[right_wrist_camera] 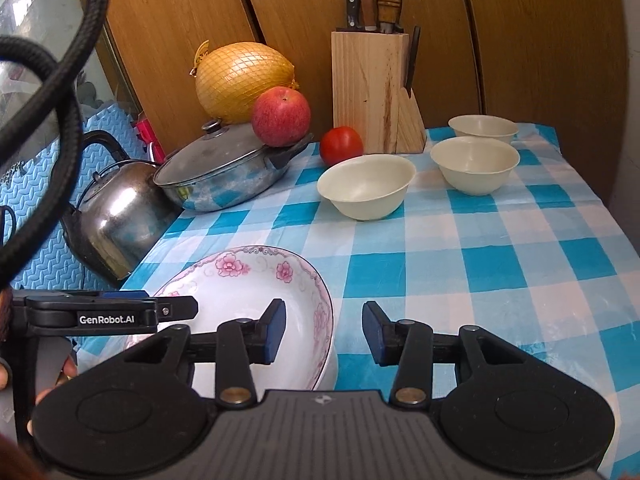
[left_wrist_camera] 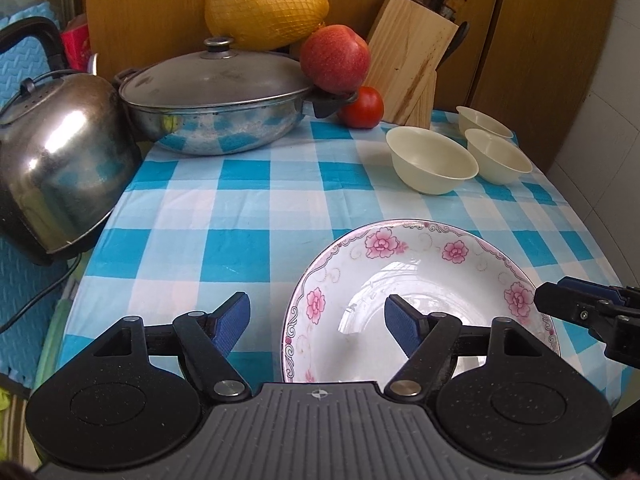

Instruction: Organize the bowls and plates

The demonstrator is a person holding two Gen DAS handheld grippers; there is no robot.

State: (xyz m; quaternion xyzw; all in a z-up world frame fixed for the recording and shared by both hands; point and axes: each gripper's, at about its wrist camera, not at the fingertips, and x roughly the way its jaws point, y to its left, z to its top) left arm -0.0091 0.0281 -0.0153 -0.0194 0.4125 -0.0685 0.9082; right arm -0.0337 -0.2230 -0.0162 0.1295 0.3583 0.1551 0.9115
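A deep white plate with pink flowers (left_wrist_camera: 420,264) lies on the checked cloth near the table's front. My left gripper (left_wrist_camera: 317,308) is open and straddles the plate's left rim, one finger over the cloth and one over the plate's hollow. My right gripper (right_wrist_camera: 324,314) is open across the plate's (right_wrist_camera: 248,284) right rim, and its pads do not press on it. Each gripper shows in the other's view: the right gripper (left_wrist_camera: 560,300) and the left gripper (right_wrist_camera: 184,309). Three cream bowls (left_wrist_camera: 434,160) (left_wrist_camera: 498,156) (left_wrist_camera: 484,120) stand apart at the back right, as the right wrist view shows too (right_wrist_camera: 366,188) (right_wrist_camera: 474,164) (right_wrist_camera: 482,128).
A steel kettle (left_wrist_camera: 60,160) and a lidded pan (left_wrist_camera: 216,100) crowd the left side. An apple (left_wrist_camera: 335,58) sits on the pan's handle, with a netted pomelo (left_wrist_camera: 266,0) behind and a tomato (left_wrist_camera: 362,107) beside it. A knife block (left_wrist_camera: 408,60) stands at the back.
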